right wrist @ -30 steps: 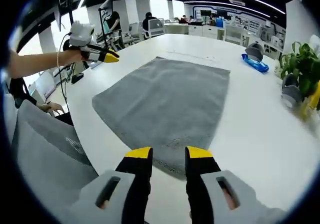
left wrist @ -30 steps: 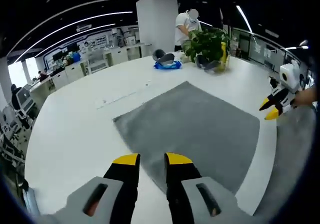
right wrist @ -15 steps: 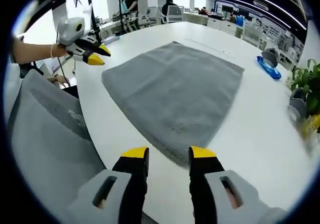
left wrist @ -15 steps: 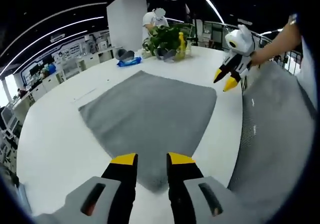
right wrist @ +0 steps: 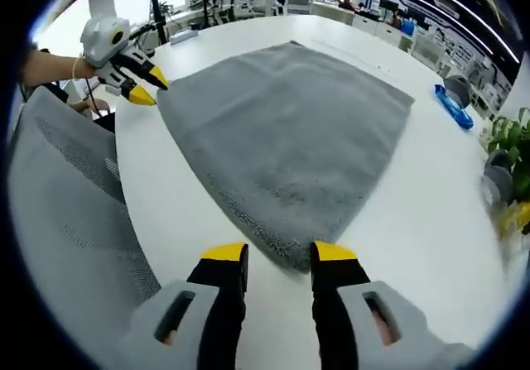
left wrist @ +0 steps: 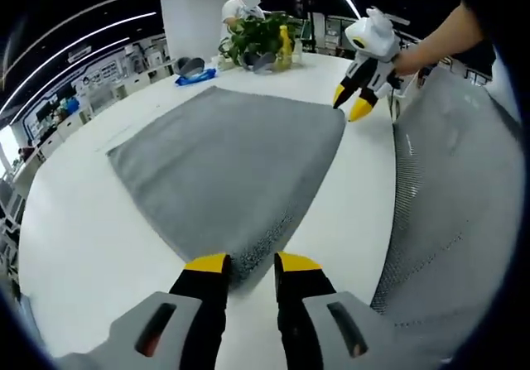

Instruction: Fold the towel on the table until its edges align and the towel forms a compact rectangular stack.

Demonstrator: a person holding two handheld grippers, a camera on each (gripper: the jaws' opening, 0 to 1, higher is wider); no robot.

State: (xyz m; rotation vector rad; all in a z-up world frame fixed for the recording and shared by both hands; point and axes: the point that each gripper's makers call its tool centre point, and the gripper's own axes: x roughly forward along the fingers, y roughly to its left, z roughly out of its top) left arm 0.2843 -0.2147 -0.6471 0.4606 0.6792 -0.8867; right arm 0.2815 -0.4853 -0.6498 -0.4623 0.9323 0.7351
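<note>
Towel (left wrist: 224, 167) lies flat and unfolded on the white table (left wrist: 83, 246), one corner reaching between the spread jaws of the left gripper (left wrist: 252, 262), another between the spread jaws of the right gripper (right wrist: 278, 252). Beyond the towel's far edge stand a plant (left wrist: 257, 37) and a blue object (right wrist: 454, 108); a mesh chair (right wrist: 66, 221) sits beside its near edge.

Potted plant (left wrist: 258, 34), blue packet (right wrist: 453, 108), mesh chair (right wrist: 62, 196)
</note>
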